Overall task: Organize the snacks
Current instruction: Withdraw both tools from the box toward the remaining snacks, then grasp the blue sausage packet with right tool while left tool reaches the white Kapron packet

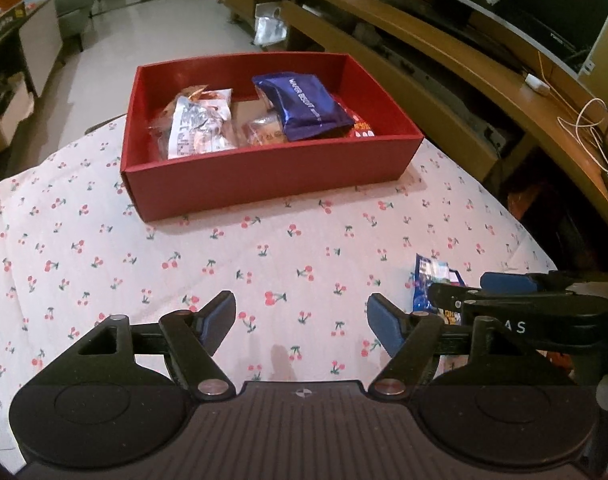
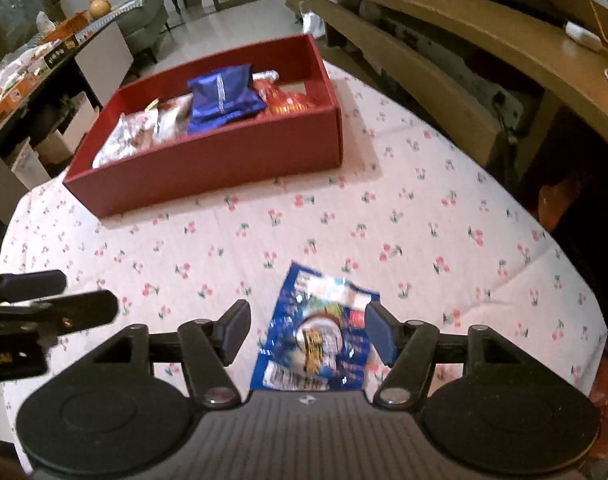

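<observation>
A red box [image 1: 264, 172] [image 2: 208, 168] stands at the far side of the cherry-print tablecloth [image 1: 184, 260] [image 2: 424, 220]. It holds several snack packs, among them a dark blue pack [image 1: 304, 106] [image 2: 222, 98] and a silver-white pack [image 1: 196, 132]. A blue snack packet [image 2: 320, 336] lies flat on the cloth, between the open fingers of my right gripper [image 2: 308, 332]. It shows partly in the left wrist view [image 1: 432, 284]. My left gripper [image 1: 302, 320] is open and empty over bare cloth, left of the right gripper [image 1: 524, 300].
A wooden TV console [image 1: 444, 60] [image 2: 484, 40] runs along the right, close to the table edge. A cluttered side table [image 2: 32, 64] and cardboard boxes [image 1: 4, 120] stand at the left. White cables [image 1: 588, 128] hang at the far right.
</observation>
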`<state>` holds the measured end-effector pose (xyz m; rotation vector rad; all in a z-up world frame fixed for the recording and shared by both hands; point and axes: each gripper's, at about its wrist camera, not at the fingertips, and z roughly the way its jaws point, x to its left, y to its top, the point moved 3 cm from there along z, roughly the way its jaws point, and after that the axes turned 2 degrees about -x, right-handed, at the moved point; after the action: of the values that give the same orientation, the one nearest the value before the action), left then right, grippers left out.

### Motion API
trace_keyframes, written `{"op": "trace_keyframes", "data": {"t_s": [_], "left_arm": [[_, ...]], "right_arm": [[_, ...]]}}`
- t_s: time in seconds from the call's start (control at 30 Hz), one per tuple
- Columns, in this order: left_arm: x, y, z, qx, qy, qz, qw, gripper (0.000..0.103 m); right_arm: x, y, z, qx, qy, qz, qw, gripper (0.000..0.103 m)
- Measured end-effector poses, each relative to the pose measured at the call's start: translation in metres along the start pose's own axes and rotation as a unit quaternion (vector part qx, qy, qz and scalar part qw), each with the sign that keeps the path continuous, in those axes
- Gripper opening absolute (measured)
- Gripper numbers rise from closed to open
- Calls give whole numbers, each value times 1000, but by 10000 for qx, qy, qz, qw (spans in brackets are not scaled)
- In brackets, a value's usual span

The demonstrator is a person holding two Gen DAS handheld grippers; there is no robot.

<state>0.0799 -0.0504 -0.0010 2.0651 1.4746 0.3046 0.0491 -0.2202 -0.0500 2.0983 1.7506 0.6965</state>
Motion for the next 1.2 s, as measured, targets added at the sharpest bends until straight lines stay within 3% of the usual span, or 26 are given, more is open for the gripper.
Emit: {"op": "trace_keyframes", "data": {"t_s": [0.23,0.5,0.77,0.97,1.2], "left_arm": [[5,-8,-2,75,-13,-16,10000,80],[8,-9,-1,129,-40,-50,9999,80],[10,-13,5,245,-16,-49,9997,81],[14,-14,5,287,-70,-94,9995,82],[16,-16,4,320,-105,-119,9994,82]], "right_arm": [[1,-12,7,248,-58,26,9997,86],[1,-15,21,538,154,250,9981,89],[13,-1,25,527,662,290,9960,93],[-4,8,25,451,475,576,9962,93],[14,9,35,501,420,209,9976,93]]}}
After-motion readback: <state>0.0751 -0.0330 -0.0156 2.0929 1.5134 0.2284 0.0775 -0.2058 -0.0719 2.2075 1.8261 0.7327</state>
